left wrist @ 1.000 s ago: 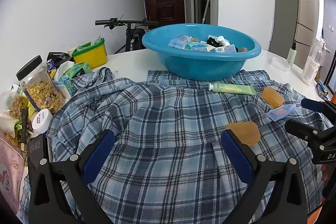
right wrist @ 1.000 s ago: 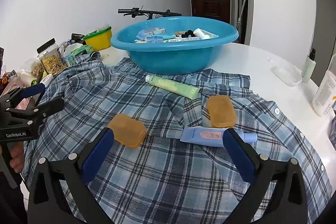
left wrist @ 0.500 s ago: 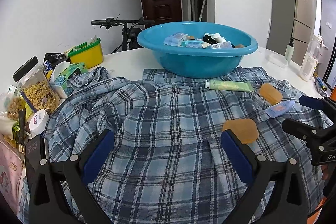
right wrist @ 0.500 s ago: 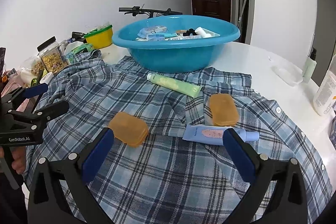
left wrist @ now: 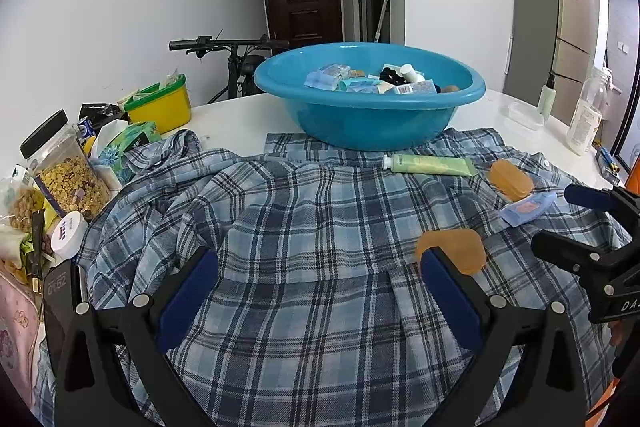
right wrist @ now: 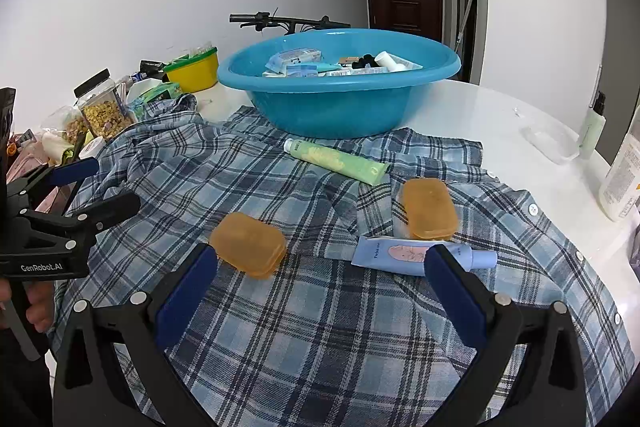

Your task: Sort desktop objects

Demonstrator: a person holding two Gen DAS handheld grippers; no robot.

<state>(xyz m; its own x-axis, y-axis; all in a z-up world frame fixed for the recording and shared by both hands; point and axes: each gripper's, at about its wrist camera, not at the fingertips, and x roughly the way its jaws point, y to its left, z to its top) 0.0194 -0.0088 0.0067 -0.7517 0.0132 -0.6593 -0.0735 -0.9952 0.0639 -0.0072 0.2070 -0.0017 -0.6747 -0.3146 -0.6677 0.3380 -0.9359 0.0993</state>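
Observation:
A blue plaid shirt [left wrist: 304,227] lies spread over the white table. On it lie a green tube [right wrist: 336,161], a light blue tube [right wrist: 404,254] and two orange soap boxes [right wrist: 248,249] [right wrist: 429,207]. A blue basin [right wrist: 340,95] holding several small packages stands behind them. My left gripper [left wrist: 320,287] is open and empty above the shirt, left of one orange box [left wrist: 452,247]. My right gripper [right wrist: 320,283] is open and empty, just in front of the near orange box and the blue tube.
A cereal jar [left wrist: 64,167], snack bags and a yellow tub [left wrist: 160,105] crowd the table's left edge. Bottles [right wrist: 624,179] and a clear dish [right wrist: 552,143] stand at the right. A bicycle and a door are behind the table.
Both grippers have drifted slightly; the basin and objects sit a little farther off in the views. Nothing was taken hold of or moved on the shirt.

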